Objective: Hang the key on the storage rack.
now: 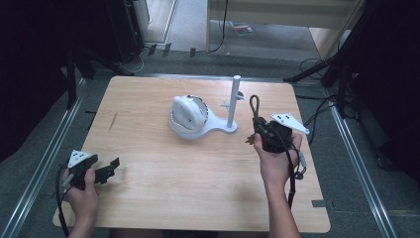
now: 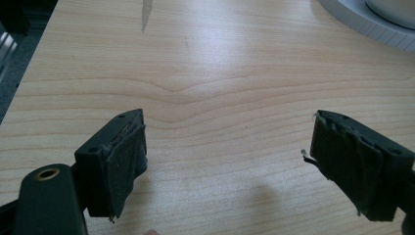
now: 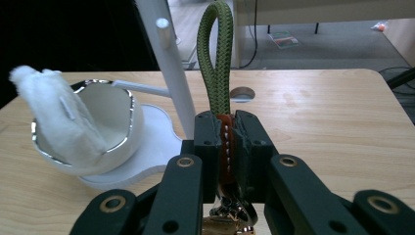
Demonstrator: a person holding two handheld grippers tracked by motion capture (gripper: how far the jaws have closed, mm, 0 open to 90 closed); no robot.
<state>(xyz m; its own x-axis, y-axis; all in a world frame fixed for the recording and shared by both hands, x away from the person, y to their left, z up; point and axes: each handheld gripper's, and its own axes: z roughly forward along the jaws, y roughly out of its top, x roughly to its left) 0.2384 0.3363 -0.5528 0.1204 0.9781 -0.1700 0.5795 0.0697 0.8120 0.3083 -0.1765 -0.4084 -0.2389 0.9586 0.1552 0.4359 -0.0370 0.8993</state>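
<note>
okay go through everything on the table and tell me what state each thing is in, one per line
Left hand-held gripper: open, nothing between its jaws, low over the table.
Right hand-held gripper: shut on the keychain strap.
Keychain strap: green loop standing upright above the jaws, metal clip hanging below.
White stand: upright, pegs bare.
Bowl: on the stand's base, white fluffy thing inside.

Right gripper (image 1: 258, 130) was held beside white stand (image 1: 232, 104), jaws clamped on olive cord loop (image 1: 254, 105), loop pointing up. Left gripper (image 1: 110, 168) was rested at table (image 1: 163, 173) corner, jaws parted.
</note>
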